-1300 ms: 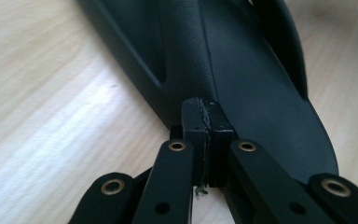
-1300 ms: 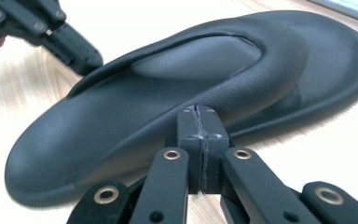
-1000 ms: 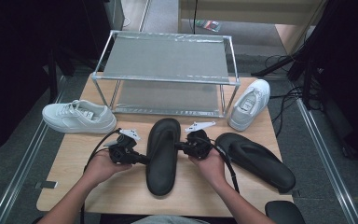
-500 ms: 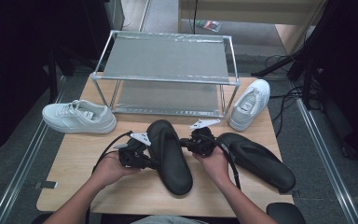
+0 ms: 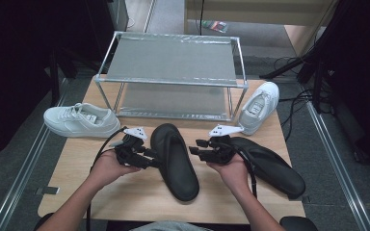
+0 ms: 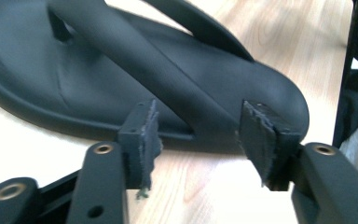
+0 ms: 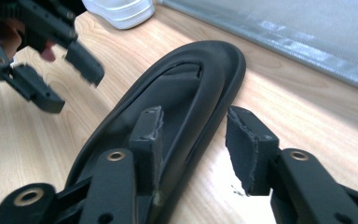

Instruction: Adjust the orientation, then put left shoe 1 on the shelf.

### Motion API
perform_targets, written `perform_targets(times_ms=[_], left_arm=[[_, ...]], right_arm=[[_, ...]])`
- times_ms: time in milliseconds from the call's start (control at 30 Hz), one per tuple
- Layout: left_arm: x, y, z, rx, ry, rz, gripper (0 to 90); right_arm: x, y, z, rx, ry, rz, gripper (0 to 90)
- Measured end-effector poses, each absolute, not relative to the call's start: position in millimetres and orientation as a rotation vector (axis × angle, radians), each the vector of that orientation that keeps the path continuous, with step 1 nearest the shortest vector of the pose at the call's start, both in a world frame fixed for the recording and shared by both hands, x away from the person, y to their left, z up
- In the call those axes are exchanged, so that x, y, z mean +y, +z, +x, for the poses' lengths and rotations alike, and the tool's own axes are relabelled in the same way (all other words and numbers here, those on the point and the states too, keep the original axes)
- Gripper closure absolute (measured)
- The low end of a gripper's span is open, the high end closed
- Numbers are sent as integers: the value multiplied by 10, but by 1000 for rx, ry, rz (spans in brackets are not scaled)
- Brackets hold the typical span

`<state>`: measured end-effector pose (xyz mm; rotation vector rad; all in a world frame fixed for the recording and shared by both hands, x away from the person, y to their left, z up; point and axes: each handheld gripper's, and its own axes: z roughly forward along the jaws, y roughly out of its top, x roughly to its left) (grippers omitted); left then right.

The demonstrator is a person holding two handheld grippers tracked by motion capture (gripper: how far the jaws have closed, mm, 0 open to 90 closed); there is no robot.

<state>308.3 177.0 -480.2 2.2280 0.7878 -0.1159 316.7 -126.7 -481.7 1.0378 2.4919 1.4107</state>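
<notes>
A black flip-flop (image 5: pixel 176 161) lies sole down on the wooden table (image 5: pixel 77 178), toe end toward the rack and heel toward me. My left gripper (image 5: pixel 151 159) sits at its left edge. Its jaws have just been opening and now stand apart (image 6: pixel 198 140); the flip-flop's (image 6: pixel 98 84) strap end lies just beyond them, untouched by the pads. My right gripper (image 5: pixel 196 150) is off the shoe's right edge. Its jaws have also just been opening and stand wide (image 7: pixel 196 140), the left one over the flip-flop's (image 7: pixel 177 93) rim. The left gripper (image 7: pixel 70 86) is at that view's top left.
A second black flip-flop (image 5: pixel 270 163) lies at the right, under my right wrist. One white sneaker (image 5: pixel 82 120) sits at the left and another (image 5: pixel 259 106) at the back right. A two-tier metal rack (image 5: pixel 173 62) stands at the back of the table.
The flip-flop, held upright between both grippers a second ago, has swung its heel to the right. Both grippers have let go and drawn slightly apart from it.
</notes>
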Motion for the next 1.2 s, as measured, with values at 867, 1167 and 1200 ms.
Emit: perform_targets(times_ms=[867,1167,1200], left_arm=[[1946,-4589,3354,843,-44,2178,393],[1959,-4531,3345,829,-38,2145,392],[1969,-4527,3344,829,-37,2147,392]], right_arm=[[-897,-5169,3091,2409,1234,1220,584],[-808,-5194,3144,2414,1222,1245,705],[-812,-5184,3151,2414,1214,1255,721]])
